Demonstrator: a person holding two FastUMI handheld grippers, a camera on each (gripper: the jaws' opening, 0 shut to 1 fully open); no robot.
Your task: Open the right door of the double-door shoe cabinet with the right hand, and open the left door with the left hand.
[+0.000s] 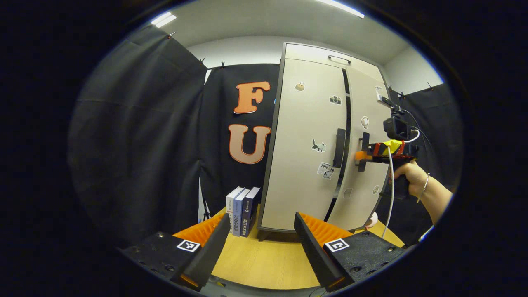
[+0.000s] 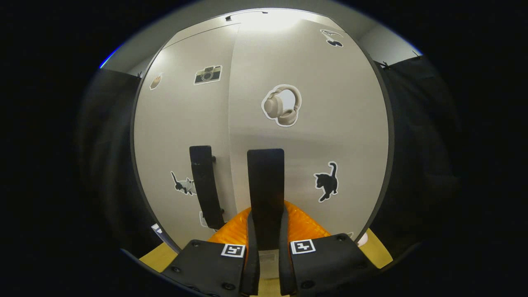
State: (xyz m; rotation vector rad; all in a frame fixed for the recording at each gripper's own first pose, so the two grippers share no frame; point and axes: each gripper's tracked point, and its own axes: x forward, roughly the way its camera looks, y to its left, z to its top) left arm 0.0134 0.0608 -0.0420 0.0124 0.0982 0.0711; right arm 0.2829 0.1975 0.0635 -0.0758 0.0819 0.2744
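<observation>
Slip risk: right hand-held gripper (image 2: 266, 247) is clamped on right door handle (image 2: 266, 194) straight ahead; a skewed pull could lose it. Left hand-held gripper (image 1: 262, 243) apart, left door handle (image 1: 339, 147) well ahead.

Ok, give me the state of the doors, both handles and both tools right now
Right door: slightly ajar.
Left door: closed.
Right handle: clamped by the right tool.
Left handle: untouched.
Left tool: open, away from the cabinet.
</observation>
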